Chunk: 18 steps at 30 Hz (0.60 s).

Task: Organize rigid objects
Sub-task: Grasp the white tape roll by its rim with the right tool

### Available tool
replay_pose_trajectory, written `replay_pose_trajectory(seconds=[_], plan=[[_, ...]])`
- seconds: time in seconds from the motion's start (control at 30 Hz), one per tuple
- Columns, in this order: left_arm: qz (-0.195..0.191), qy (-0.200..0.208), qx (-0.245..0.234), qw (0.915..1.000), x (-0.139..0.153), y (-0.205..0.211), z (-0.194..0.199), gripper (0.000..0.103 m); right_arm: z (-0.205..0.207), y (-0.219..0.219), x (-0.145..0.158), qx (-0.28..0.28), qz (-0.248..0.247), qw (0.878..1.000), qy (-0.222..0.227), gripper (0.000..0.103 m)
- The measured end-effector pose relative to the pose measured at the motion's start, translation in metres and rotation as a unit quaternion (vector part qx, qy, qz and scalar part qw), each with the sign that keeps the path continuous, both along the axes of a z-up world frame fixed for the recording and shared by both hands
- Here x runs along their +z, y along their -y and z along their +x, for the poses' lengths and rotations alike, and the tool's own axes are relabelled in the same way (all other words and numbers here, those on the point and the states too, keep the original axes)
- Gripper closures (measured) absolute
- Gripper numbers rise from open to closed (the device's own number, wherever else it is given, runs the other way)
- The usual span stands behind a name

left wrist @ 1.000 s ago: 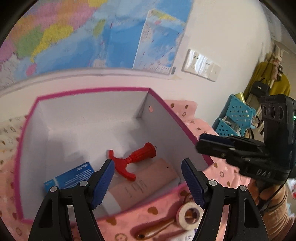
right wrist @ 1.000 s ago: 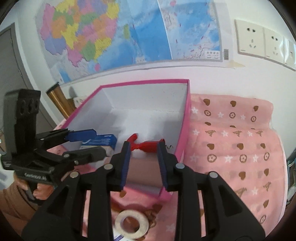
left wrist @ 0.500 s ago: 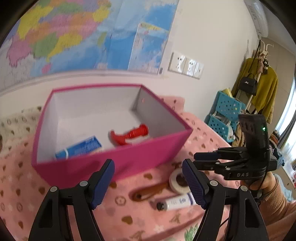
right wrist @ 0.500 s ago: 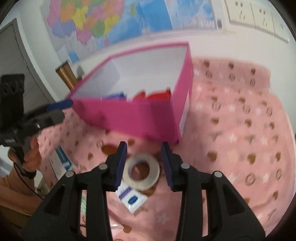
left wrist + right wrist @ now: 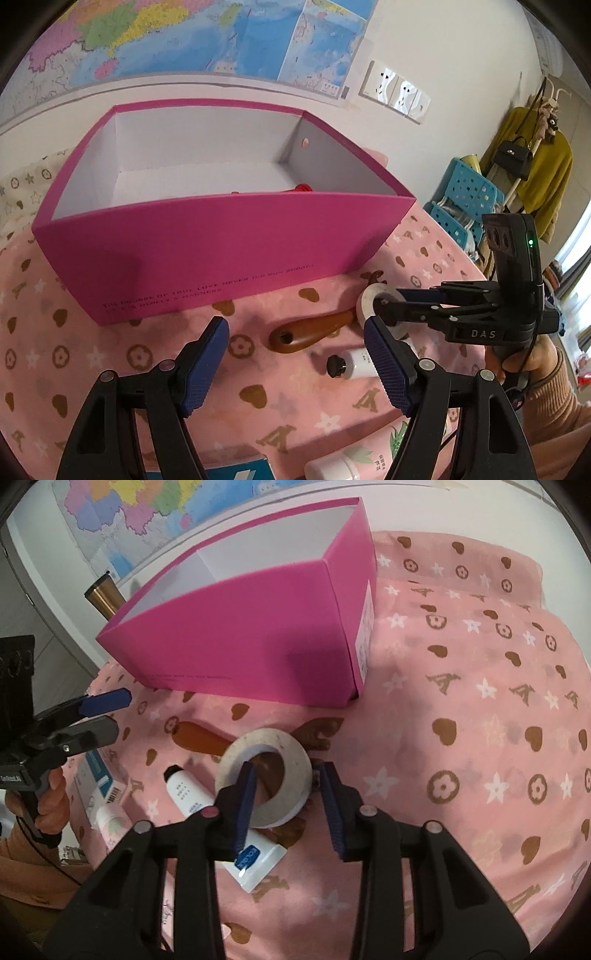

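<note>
While both tongs gape empty, right tongs (image 5: 286,794) straddle tape roll (image 5: 264,775), "DAS" on housing, left tongs (image 5: 295,363).

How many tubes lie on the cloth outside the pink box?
2: a black-capped white tube beside the tape roll, its tail under the right gripper; a plant-print tube at the near edge. Others may be hidden.

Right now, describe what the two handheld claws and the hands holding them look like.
Both are black plastic scissor-frame tools with silver rivets and ribbed dark-blue pads. The right claw bears white "DAS" lettering, a black camera block with a green light, and a thin black cable. The left claw matches. The right hand wears a peach knit sleeve.
</note>
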<state>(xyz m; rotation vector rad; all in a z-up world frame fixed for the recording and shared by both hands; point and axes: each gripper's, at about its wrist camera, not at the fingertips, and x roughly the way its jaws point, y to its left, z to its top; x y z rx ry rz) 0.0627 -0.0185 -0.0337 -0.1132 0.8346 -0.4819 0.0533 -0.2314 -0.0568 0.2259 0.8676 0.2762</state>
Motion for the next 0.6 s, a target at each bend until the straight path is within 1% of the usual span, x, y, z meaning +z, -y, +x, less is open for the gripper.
replay_pose_trajectory(seconds=[0.03,0.13,0.27,0.4,0.5,0.6], plan=[[0.001,-0.001,0.0,1.0,-0.001,0.001,0.0,0.026,0.0,0.0,-0.001,-0.002,-0.002,1.0,-0.001,0.075],[0.001,-0.006,-0.002,1.0,-0.004,0.003,0.001,0.026,-0.003,0.005,-0.001,-0.004,0.009,1.0,0.003,0.082],[0.0,-0.012,-0.002,0.9999,-0.007,0.004,0.001,0.026,-0.01,0.011,0.001,-0.007,0.023,1.0,0.007,0.083],[-0.007,-0.008,-0.013,0.9999,-0.003,0.008,-0.002,0.026,-0.016,0.013,0.005,-0.01,0.035,0.999,0.014,0.084],[-0.018,-0.005,-0.036,0.9992,0.003,0.017,-0.006,0.026,-0.019,0.011,0.01,-0.008,0.035,0.999,0.02,0.085],[-0.018,0.001,-0.059,0.9981,0.008,0.03,-0.008,0.026,-0.019,0.006,0.015,-0.002,0.033,0.999,0.028,0.085]])
